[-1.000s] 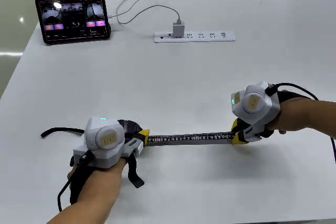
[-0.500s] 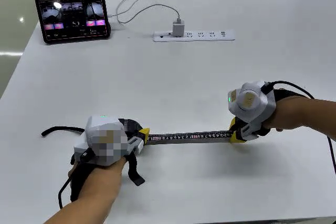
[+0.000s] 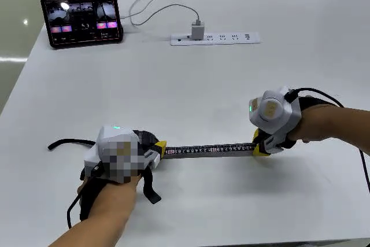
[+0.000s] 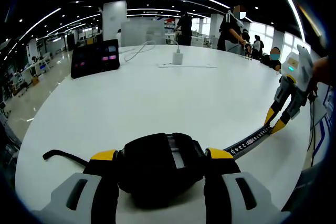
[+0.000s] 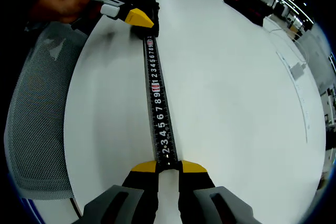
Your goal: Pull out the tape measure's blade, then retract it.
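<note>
The black tape measure case point(image 4: 160, 167) sits between the yellow-tipped jaws of my left gripper point(image 4: 161, 156), which is shut on it at the table's near left point(image 3: 151, 150). Its dark blade point(image 3: 209, 150) runs out flat along the table to the right, numbers up point(image 5: 158, 109). My right gripper point(image 5: 168, 167) is shut on the blade's end, seen in the head view point(image 3: 261, 147) at the near right. A black wrist strap point(image 3: 62, 143) trails left of the case.
A tablet point(image 3: 82, 18) stands at the table's far left. A white power strip point(image 3: 215, 39) with a plugged charger and cable lies at the back centre. A mesh chair point(image 5: 37, 108) stands beside the table's near edge. People stand in the room behind.
My right gripper has moved a little to the left with the blade's end, so slightly less blade shows between the grippers. The left gripper keeps its hold on the case.
</note>
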`<state>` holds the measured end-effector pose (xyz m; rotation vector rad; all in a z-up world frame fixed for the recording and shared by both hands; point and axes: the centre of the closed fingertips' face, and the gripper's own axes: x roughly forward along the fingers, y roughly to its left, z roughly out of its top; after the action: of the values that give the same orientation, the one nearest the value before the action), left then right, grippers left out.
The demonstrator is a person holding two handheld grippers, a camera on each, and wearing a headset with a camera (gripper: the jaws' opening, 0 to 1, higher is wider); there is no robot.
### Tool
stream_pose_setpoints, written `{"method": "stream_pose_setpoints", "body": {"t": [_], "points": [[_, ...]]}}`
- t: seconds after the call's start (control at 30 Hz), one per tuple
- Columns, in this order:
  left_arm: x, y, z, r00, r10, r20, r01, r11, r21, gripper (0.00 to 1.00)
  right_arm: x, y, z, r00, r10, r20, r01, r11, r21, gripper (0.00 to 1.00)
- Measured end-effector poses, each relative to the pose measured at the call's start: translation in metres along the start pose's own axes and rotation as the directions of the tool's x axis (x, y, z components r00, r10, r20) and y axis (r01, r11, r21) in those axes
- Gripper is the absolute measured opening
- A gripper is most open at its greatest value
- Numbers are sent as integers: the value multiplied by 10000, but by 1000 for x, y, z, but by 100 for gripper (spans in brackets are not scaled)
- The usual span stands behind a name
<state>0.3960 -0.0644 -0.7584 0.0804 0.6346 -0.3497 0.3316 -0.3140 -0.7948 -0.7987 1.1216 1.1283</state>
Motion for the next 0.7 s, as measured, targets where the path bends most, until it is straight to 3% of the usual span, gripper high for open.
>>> {"method": "stream_pose_setpoints", "body": {"t": [0.7], "points": [[1,-1,0,10000,-29,-18,29,10000,73,61,2,-1,5,9998,-102,150,102,9999,-4,10]]}}
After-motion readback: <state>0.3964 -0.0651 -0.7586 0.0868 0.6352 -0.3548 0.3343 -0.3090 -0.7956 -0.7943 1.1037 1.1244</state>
